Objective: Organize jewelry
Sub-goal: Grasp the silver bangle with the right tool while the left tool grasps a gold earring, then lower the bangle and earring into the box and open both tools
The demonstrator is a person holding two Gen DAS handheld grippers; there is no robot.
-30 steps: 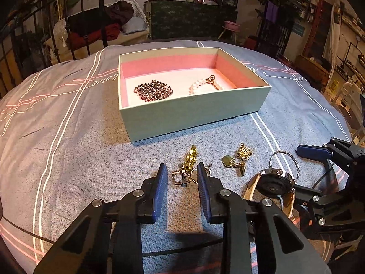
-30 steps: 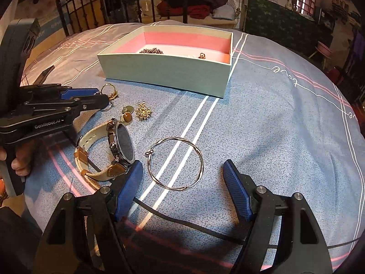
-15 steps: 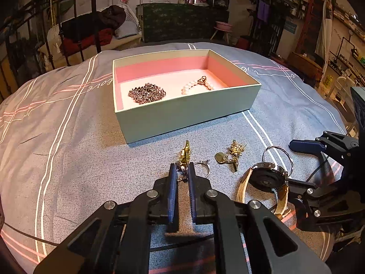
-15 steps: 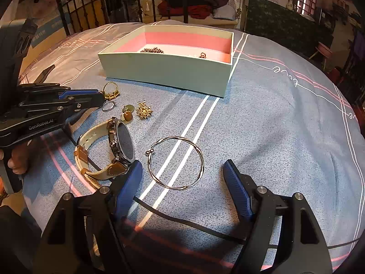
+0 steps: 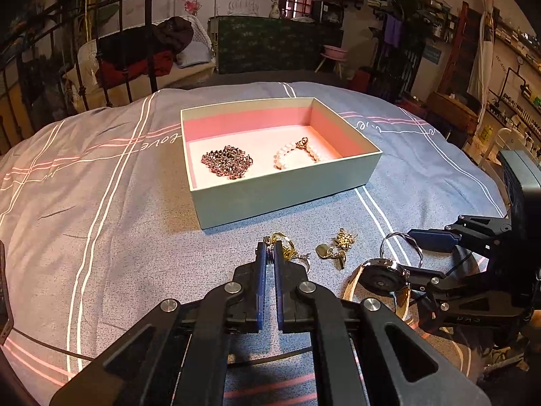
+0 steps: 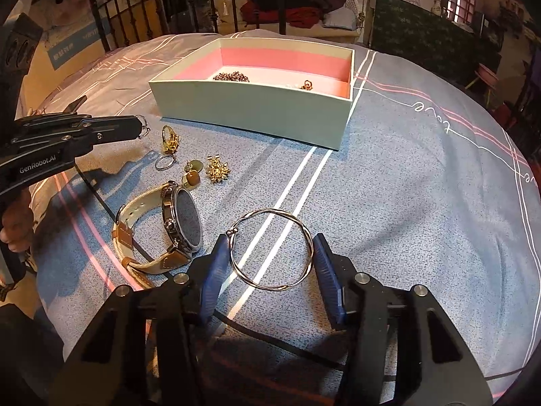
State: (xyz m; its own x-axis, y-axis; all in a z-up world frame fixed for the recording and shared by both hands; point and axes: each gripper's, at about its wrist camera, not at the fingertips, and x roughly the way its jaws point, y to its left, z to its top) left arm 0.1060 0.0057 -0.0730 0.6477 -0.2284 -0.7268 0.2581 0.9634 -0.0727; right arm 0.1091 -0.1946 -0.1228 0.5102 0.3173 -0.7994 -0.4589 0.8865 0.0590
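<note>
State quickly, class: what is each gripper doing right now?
Left gripper: shut on a small silver ring, lifted off the bedspread.
Right gripper: open, fingers either side of the twisted silver bangle, not gripping.

Beside the matt cardboard box point(image 6: 250, 115), a shiny twisted-metal bangle point(image 6: 270, 248) and leather-strapped watch point(image 6: 162, 233) lie on woven cloth bedding point(image 6: 405, 186).

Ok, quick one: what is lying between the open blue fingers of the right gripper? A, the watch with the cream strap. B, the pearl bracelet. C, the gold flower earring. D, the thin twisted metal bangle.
D: in the right wrist view the thin twisted metal bangle lies on the bedspread between the right gripper fingers, while the cream-strapped watch sits off to its left.
</note>
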